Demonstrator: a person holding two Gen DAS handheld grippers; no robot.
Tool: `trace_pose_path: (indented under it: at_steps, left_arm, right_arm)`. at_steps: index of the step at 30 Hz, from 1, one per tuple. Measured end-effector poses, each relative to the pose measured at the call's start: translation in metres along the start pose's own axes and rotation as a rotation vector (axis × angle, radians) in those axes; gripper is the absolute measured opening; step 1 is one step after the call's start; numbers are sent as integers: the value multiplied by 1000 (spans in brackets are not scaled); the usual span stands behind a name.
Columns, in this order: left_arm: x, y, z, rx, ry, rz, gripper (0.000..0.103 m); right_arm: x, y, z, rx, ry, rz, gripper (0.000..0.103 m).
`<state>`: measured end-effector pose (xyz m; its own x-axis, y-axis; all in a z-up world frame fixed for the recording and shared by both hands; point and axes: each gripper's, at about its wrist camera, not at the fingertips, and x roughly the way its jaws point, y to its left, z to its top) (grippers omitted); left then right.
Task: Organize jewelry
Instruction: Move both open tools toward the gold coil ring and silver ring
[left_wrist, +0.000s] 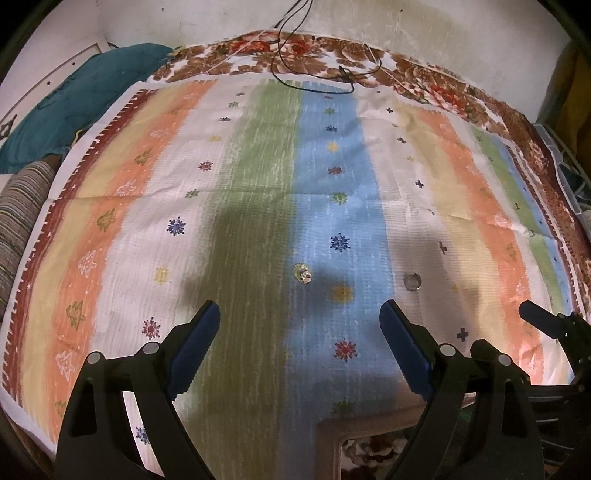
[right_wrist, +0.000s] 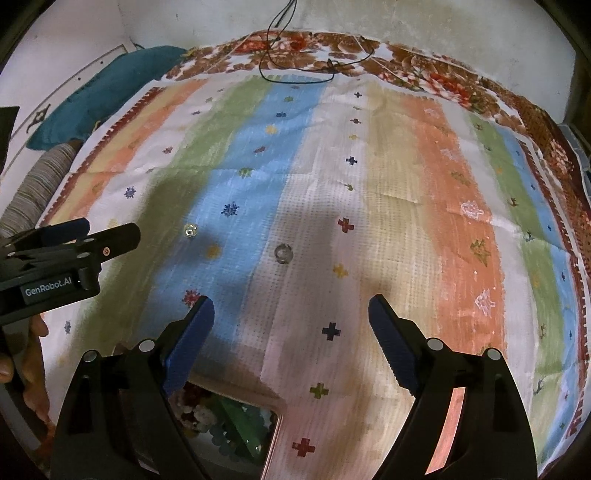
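Observation:
A ring with a clear stone (left_wrist: 302, 273) lies on the striped cloth (left_wrist: 258, 206) just ahead of my left gripper (left_wrist: 300, 314), which is open and empty. A plain silver ring (left_wrist: 412, 281) lies to its right. In the right wrist view the stone ring (right_wrist: 190, 230) lies at the left and the silver ring (right_wrist: 283, 253) lies ahead of my right gripper (right_wrist: 291, 308), which is open and empty. A box with mixed jewelry (right_wrist: 229, 424) sits under the cloth's near edge, between the two grippers; its rim also shows in the left wrist view (left_wrist: 369, 430).
A black cable (left_wrist: 314, 62) lies at the far edge of the cloth by the wall. A teal cushion (left_wrist: 81, 99) and a striped cushion (left_wrist: 18, 214) sit at the left. The other gripper's finger (left_wrist: 543, 319) reaches in at the right.

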<state>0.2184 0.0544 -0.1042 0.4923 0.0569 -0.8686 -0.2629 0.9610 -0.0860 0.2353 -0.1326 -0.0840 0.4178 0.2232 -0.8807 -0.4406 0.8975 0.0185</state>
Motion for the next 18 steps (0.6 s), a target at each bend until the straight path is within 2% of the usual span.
trace_pose_path:
  at_steps: [18]
  left_arm:
    - [25,-2,12,23,19,20,87]
  right_arm:
    - [26,-5,11,10,27,-7,86]
